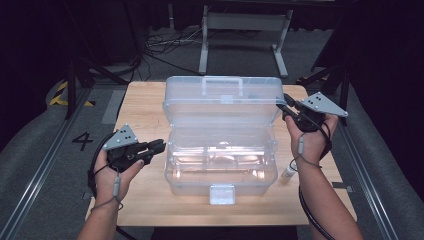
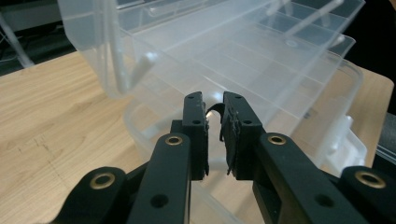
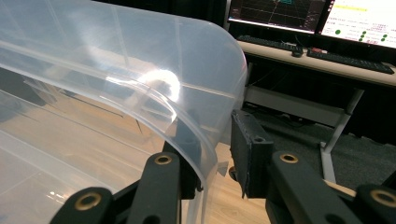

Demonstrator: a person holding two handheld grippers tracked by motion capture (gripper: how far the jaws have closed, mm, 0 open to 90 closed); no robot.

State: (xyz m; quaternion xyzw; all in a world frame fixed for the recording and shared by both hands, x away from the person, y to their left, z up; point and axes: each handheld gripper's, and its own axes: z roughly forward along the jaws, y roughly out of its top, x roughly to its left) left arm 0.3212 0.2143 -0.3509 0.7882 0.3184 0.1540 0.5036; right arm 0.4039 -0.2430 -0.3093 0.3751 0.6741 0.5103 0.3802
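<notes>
so far the clear plastic box (image 1: 220,165) sits in the middle of the tabletop (image 1: 145,107) with its lid (image 1: 222,102) swung up and standing nearly upright at the back edge — the opening looks largely done, or else you are about to bring it down; i can't tell which from this moment alone.

your right gripper (image 1: 286,107) is up at the lid's right edge. in the right gripper view the lid rim (image 3: 205,154) runs between the fingers (image 3: 250,149), the near finger close against the plastic and the far one with a sliver of gap, so the fingers bracket the edge without clearly pinching it.

your left gripper (image 1: 159,146) hangs just beside the box's left wall, pointing at it. its fingers (image 2: 196,126) stand close together with a narrow slot between them and grasp nothing — a torn curl of black pad material hangs in that slot, not part of the box.

inside, the base shows divider ribs and looks bare as far as the glare lets me judge. a small white tube (image 1: 288,172) lies on the tabletop just off the box's right side, below your right hand (image 1: 307,142). the front latch (image 1: 222,194) hangs free. what is left, i'd judge, is whatever goes in or comes out, and settling the lid.
</notes>
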